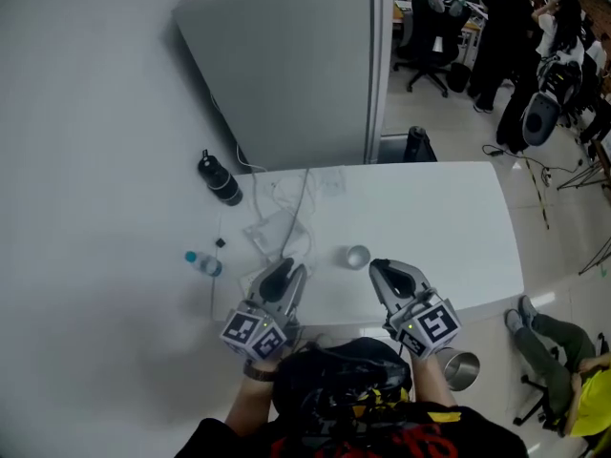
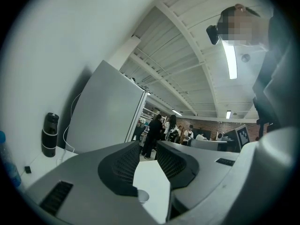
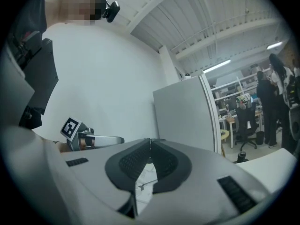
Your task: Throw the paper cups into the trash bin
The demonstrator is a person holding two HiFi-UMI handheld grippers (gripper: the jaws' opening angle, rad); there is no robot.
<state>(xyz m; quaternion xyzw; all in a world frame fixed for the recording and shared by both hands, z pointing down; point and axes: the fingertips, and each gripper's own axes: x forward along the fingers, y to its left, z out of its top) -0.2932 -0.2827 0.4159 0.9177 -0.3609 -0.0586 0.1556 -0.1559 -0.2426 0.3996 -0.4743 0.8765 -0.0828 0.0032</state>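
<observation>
Paper cup (image 1: 357, 256) upright on table (image 1: 458, 218)

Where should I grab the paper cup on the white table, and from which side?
I'd grip the paper cup by its side wall, below the rim, coming in level from the near edge of the table. It stands upright, mouth up, so its round wall gives two opposite faces. The left gripper is open; the right gripper is shut.

Your head camera looks steeply down on the white table (image 1: 449, 218), with the grey partition (image 1: 286, 65) at twelve o'clock; each gripper camera rides low and close behind its own jaws, facing level across the table; all three views share the partition; the right gripper view catches the left gripper (image 3: 115, 138) at nine o'clock.
</observation>
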